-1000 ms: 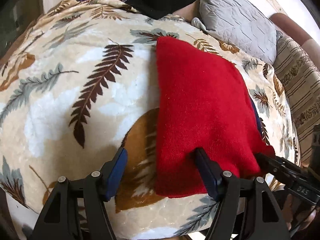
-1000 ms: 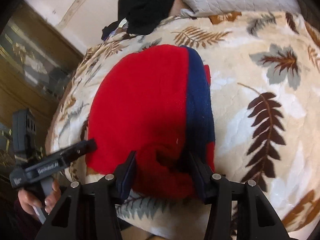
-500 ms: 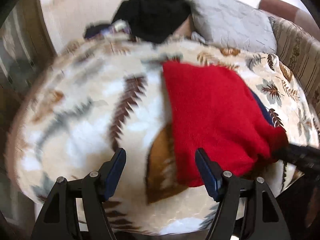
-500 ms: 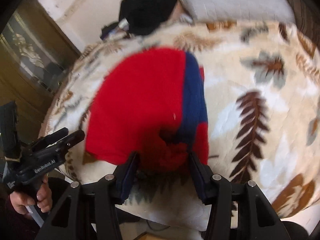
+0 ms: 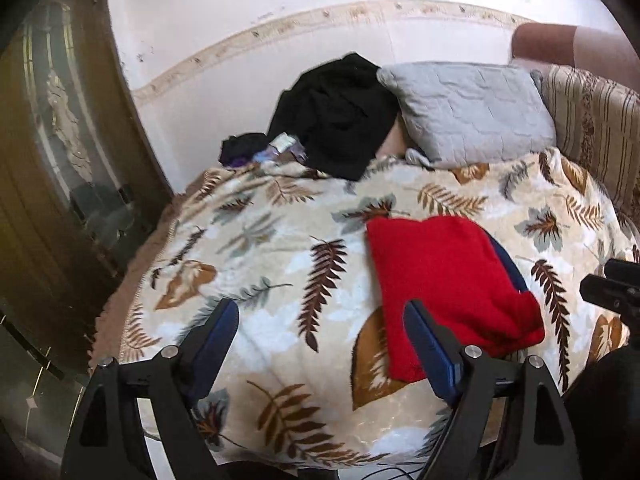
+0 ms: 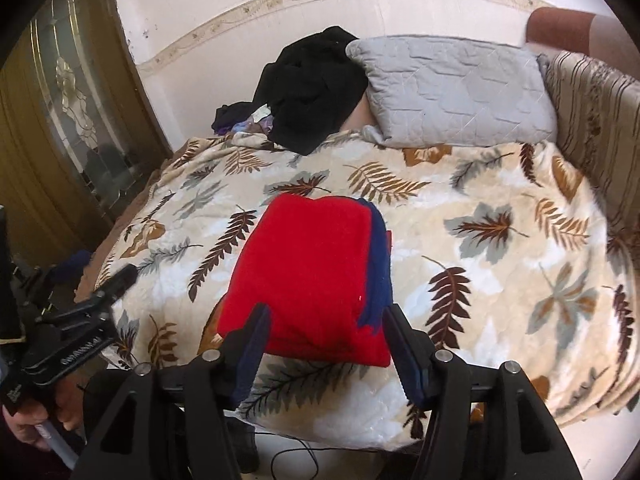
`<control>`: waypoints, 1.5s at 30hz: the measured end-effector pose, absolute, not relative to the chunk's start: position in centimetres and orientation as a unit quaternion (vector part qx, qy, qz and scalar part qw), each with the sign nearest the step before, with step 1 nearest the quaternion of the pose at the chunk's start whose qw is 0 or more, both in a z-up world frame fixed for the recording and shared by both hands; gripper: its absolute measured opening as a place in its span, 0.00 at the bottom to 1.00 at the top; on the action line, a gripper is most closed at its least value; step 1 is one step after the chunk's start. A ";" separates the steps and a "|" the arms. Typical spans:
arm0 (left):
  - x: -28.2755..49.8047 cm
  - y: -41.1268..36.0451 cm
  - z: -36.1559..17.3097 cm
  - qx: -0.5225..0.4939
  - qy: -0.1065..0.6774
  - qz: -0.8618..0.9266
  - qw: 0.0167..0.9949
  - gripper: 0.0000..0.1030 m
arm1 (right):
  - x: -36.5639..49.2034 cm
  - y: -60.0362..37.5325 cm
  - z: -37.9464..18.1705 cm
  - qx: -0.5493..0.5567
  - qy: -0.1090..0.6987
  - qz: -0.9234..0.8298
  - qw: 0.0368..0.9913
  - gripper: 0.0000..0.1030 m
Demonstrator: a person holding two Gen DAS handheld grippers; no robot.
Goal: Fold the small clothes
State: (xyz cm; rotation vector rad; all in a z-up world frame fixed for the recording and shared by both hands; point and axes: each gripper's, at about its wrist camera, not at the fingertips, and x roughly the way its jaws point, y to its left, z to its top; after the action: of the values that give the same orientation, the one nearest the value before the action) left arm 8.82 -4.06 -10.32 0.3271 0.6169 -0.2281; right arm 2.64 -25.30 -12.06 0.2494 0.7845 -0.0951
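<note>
Nearest the cameras, both grippers have pulled up and back from the bed since a second ago. The left gripper (image 5: 320, 344) has its jaws wide and still opening, with only blanket showing between them. The right gripper (image 6: 324, 348) has jaws at a middling spread, also opening; the near edge of the red garment (image 6: 308, 280) appears between its fingers, but the pads seem clear of it, well above the cloth, though the fisheye angle makes this hard to judge.

The garment, which both grippers were touching or pinching a second ago, now lies released and flat on the leaf-print blanket (image 6: 480, 240). It is a compact folded block with a navy band (image 6: 378, 264) along its 3 o'clock edge. This fold looks finished.

Farther off, at 12 o'clock, a heap of black clothing (image 6: 312, 92) rests against the wall, with a grey quilted pillow (image 6: 452, 92) at about 1 o'clock. That heap is probably the next source of work.
</note>
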 end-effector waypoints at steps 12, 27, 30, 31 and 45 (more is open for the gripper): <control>5.2 -3.1 -6.4 0.169 0.254 -0.089 0.948 0.92 | 1.2 -22.8 -9.8 0.102 0.369 -0.079 0.920 0.67; 1.0 -2.8 -2.4 0.165 0.198 -0.103 0.961 0.92 | -1.5 -20.7 -7.3 0.093 0.340 -0.089 0.932 0.68; 0.2 -2.8 -1.9 0.166 0.192 -0.106 0.961 0.92 | -2.1 -20.2 -6.9 0.092 0.338 -0.088 0.932 0.68; 0.0 -2.7 -1.7 0.165 0.191 -0.108 0.962 0.92 | -2.3 -20.0 -6.8 0.091 0.338 -0.089 0.933 0.68; -2.2 -1.3 0.3 0.145 0.179 -0.121 0.966 0.92 | -5.5 -18.8 -3.5 0.060 0.277 -0.140 0.949 0.68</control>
State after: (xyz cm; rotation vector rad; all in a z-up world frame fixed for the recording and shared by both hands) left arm -2.23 -1.34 0.30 0.2927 0.3612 -0.2439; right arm -5.52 -18.75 -3.46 0.1211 0.5640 -0.2841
